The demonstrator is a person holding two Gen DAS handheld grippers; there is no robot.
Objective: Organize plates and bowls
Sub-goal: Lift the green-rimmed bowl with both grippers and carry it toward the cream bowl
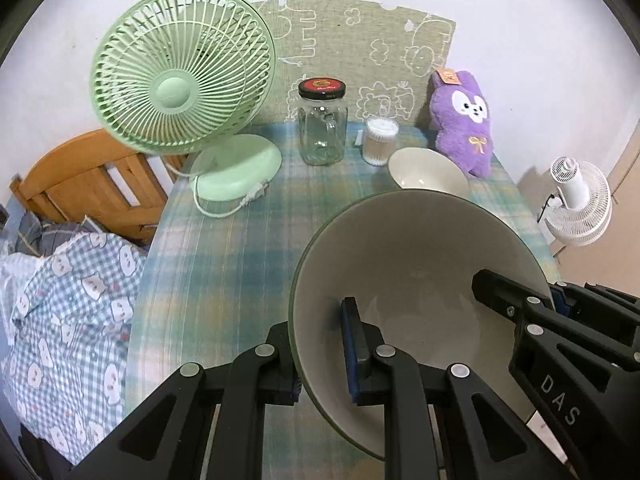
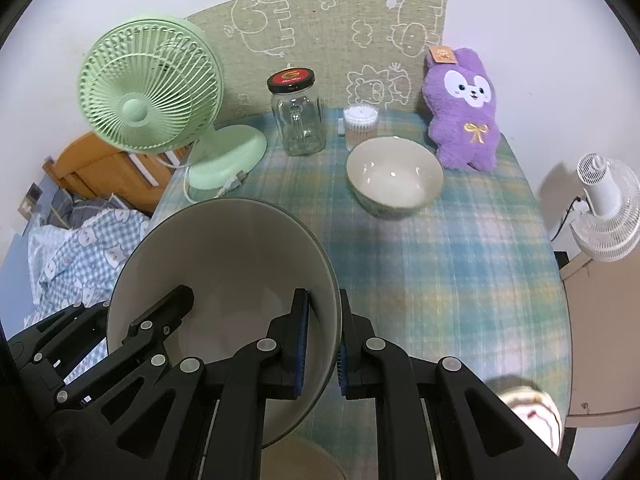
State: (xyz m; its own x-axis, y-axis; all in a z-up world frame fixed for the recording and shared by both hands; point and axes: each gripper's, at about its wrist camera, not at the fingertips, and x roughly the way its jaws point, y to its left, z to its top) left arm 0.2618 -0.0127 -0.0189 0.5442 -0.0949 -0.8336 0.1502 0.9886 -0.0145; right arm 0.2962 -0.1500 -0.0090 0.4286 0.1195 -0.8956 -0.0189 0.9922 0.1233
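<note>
Big bowl, grey-white inside with a dark rim, tilted up and held above the plaid tablecloth in the left wrist view. Left gripper clamped on its left rim, one finger inside, one outside. Right gripper biting the opposite rim, outer finger mostly hidden behind the bowl wall. Small cream bowl just past it, lower half cut off by the big bowl's edge.

Right wrist view: same big bowl low and left, right gripper pinched on its right rim. Left gripper reaching in from the left, far fingertip out of sight, so hard to confirm the pinch here. Small cream bowl fully visible on the cloth, near the purple plush. Blurry patterned thing at bottom right, can't tell what.
</note>
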